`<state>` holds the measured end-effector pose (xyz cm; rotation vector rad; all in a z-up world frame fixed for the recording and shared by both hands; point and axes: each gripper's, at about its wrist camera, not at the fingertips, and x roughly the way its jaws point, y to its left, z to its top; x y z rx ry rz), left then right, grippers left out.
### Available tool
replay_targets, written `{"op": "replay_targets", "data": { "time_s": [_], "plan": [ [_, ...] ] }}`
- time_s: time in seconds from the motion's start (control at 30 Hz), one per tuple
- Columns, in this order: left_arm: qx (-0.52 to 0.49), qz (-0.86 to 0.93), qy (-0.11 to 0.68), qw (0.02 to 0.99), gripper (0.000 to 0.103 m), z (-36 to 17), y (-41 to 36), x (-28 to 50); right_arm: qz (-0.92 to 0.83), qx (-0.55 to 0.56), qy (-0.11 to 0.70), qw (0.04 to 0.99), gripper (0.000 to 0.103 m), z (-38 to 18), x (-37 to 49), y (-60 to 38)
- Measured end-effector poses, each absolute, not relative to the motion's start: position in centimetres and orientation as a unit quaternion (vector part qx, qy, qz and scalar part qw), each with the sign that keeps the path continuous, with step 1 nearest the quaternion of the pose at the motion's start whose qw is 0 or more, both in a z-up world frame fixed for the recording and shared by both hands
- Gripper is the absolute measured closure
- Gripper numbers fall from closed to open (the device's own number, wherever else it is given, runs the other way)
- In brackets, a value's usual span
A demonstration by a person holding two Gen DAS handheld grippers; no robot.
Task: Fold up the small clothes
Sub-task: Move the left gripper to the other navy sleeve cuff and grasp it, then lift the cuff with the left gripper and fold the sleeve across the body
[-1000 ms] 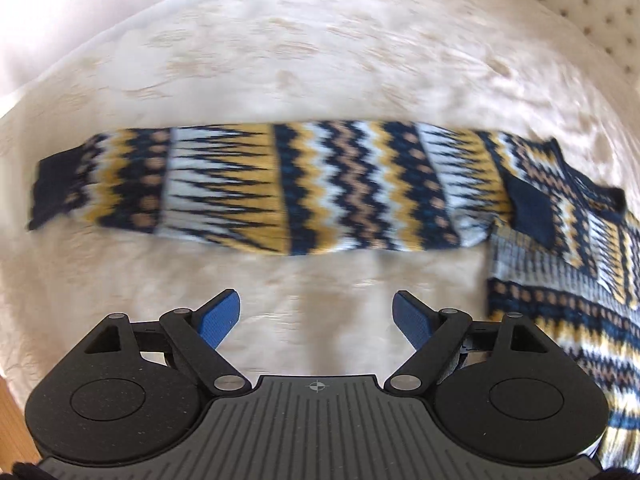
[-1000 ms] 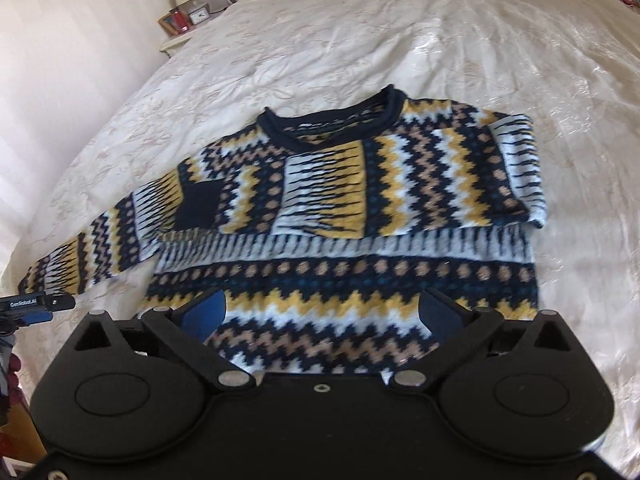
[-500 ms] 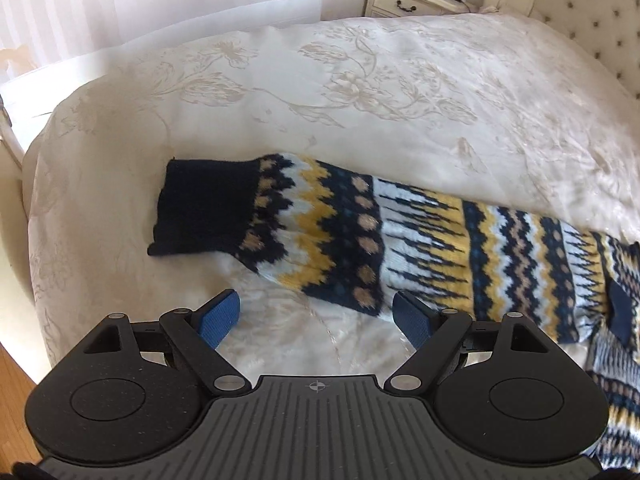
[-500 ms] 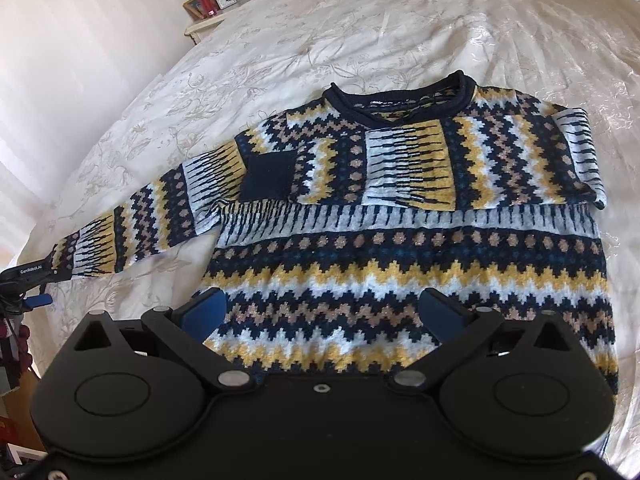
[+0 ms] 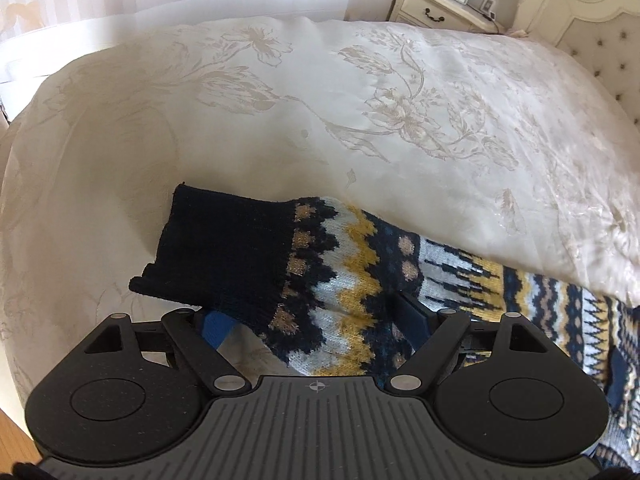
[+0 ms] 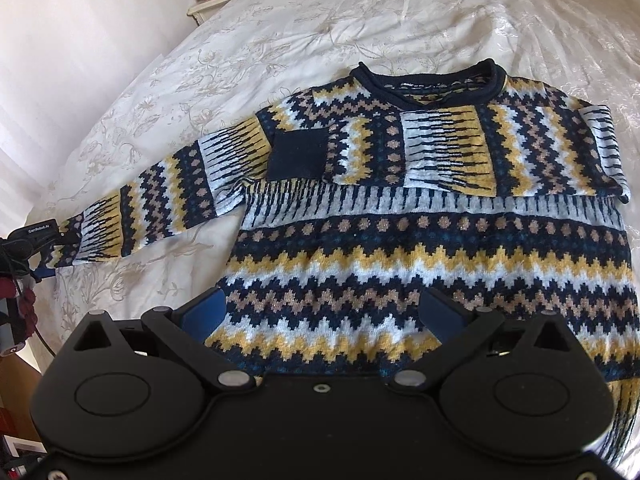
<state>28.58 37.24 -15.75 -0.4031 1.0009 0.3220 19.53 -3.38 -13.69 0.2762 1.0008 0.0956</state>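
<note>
A navy, yellow and white patterned sweater [image 6: 420, 240] lies flat on the bed, neck away from me. One sleeve is folded across its chest. The other sleeve [image 6: 160, 200] stretches out to the left. In the left wrist view this sleeve's navy cuff [image 5: 232, 256] lies between the fingers of my left gripper [image 5: 316, 324], which stands open around it. The left gripper also shows in the right wrist view [image 6: 36, 236] at the sleeve's end. My right gripper [image 6: 324, 312] is open and empty above the sweater's lower hem.
The cream floral bedspread [image 5: 360, 100] covers the whole bed. A nightstand [image 5: 440, 8] with a clock and small items stands beside a tufted headboard [image 5: 600, 40]. The bed's edge and wooden floor [image 5: 12, 432] are at the lower left.
My left gripper has moved left along the outstretched sleeve and down onto the cuff, which now lies between its open fingers. My right gripper has moved closer to the sweater's body.
</note>
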Motion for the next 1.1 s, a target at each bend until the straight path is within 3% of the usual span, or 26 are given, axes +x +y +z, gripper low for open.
{"op": "replay_targets", "data": {
  "time_s": [0.07, 0.23, 0.33, 0.7, 1.1],
  "plan": [
    [-0.188, 0.155, 0.471, 0.848, 0.032, -15.5, 37.1, 28.5, 0.046, 0.131, 0.481, 0.866, 0.000, -13.8, 19.6, -3.1],
    [-0.181, 0.163, 0.431, 0.869, 0.080, -13.4, 36.7, 27.6, 0.051, 0.126, 0.487, 0.863, 0.000, -14.0, 20.0, -2.6],
    [-0.175, 0.140, 0.418, 0.880, 0.091, -12.1, 36.0, 27.6, 0.056, 0.127, 0.490, 0.861, 0.000, -14.2, 20.2, -2.4],
    [-0.148, 0.047, 0.361, 0.920, 0.092, -5.4, 29.2, 28.9, 0.074, 0.140, 0.484, 0.860, 0.000, -14.0, 19.4, -3.3],
    [-0.115, -0.096, 0.313, 0.938, 0.092, -1.1, 13.4, 31.5, 0.055, 0.184, 0.472, 0.860, 0.000, -13.9, 16.2, -9.9]
  ]
}}
